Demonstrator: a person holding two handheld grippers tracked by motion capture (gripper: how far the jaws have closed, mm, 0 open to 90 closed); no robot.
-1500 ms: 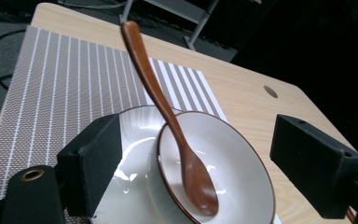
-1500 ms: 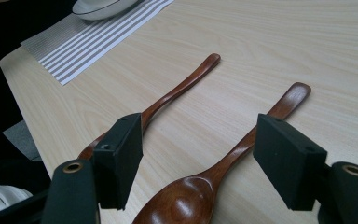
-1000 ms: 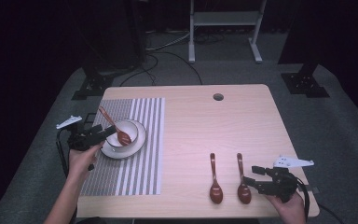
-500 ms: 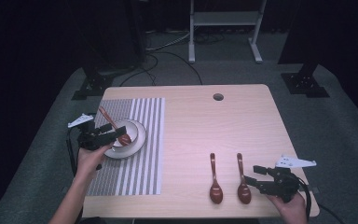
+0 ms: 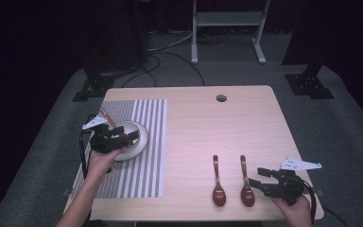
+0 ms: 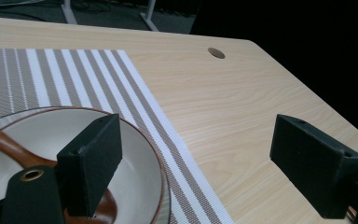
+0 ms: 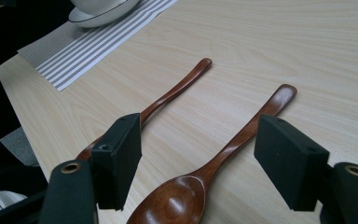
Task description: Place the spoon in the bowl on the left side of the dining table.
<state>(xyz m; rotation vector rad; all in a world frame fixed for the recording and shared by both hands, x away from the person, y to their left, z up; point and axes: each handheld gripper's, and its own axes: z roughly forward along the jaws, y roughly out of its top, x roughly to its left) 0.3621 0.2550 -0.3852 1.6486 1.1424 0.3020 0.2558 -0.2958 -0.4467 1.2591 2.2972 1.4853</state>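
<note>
A white bowl with a brown rim stands on the striped placemat, and a brown wooden spoon lies in it with its handle sticking out to the back left. My left gripper hovers open over the bowl; in the left gripper view one jaw is above the spoon and bowl, the other above bare table. Two more wooden spoons lie side by side near the front edge. My right gripper is open, low over the table, straddling the nearer spoon without touching it.
The wooden table has a round cable hole at the back. The second spoon lies left of the right gripper's jaws. A metal stand and cables are on the floor beyond the table.
My left gripper has slid to the right, from the placemat's left edge to over the bowl, jaws still open. The right gripper and the two front spoons have not moved.
</note>
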